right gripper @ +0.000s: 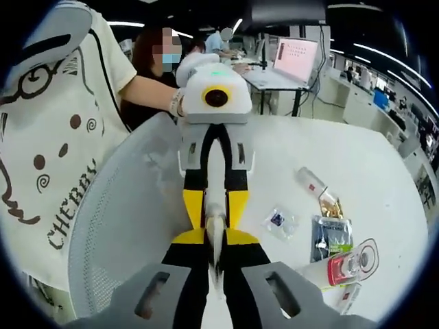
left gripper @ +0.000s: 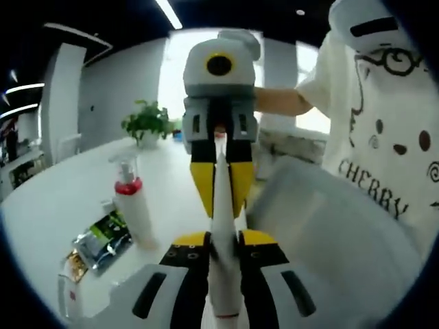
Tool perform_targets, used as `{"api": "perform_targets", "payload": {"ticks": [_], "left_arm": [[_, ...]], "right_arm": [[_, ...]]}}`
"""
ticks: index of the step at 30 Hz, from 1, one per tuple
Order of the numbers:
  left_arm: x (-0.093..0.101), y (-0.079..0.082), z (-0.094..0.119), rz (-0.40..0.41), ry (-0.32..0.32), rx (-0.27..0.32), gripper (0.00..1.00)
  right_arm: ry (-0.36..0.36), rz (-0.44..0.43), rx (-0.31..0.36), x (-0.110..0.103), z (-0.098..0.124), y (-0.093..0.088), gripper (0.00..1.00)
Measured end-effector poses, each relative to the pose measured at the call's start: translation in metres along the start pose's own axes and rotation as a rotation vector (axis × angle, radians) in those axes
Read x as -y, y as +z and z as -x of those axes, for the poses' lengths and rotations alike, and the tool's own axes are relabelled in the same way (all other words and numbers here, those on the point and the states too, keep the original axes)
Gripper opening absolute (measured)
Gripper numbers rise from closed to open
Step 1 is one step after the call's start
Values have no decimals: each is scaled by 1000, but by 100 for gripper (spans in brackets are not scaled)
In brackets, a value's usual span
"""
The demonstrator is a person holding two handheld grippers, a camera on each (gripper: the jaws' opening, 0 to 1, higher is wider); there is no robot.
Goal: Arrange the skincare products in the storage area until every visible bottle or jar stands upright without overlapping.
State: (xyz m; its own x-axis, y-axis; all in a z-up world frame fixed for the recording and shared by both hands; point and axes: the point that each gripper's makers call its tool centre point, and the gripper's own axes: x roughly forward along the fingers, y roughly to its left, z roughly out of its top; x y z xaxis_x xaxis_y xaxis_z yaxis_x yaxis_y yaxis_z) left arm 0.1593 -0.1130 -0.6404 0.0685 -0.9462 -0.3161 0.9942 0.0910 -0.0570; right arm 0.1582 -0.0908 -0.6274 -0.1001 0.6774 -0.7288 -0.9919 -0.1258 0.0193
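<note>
Left gripper view, both claws (left gripper: pixel 221 233) (right gripper: pixel 215 248) pinching one slim white tube (left gripper: pixel 223 205), red-collared pump bottle (left gripper: pixel 132 205) upright

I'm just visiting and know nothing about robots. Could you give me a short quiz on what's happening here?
1. True or false: the pump bottle stands upright on the white table.
2. What do the left claw and the right claw both grip? A. a white tube B. a spoon C. a cup
3. Fill in: the pump bottle's collar is ___.
Key: 1 true; 2 A; 3 red.
</note>
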Motion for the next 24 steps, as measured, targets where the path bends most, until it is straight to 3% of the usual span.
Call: {"api": "perform_targets", "payload": {"ticks": [6, 9, 13, 17, 20, 24], "left_arm": [[-11, -2, 0, 11, 50, -1, 18], [-15, -16, -2, -8, 72, -76, 23], [-23, -22, -3, -3, 113, -90, 26], [-32, -37, -2, -58, 152, -180, 25], [-38, -46, -2, -66, 182, -213, 22], [-44, -54, -4, -68, 196, -241, 18]], "right_arm": [[-5, 22, -55, 15, 4, -2, 5], [-3, 41, -106, 18, 7, -3, 5], [-7, 60, -160, 26, 10, -1, 5], [2, 72, -213, 31, 12, -1, 5], [11, 109, -271, 34, 12, -1, 5], [10, 116, -303, 40, 10, 1, 5]]}}
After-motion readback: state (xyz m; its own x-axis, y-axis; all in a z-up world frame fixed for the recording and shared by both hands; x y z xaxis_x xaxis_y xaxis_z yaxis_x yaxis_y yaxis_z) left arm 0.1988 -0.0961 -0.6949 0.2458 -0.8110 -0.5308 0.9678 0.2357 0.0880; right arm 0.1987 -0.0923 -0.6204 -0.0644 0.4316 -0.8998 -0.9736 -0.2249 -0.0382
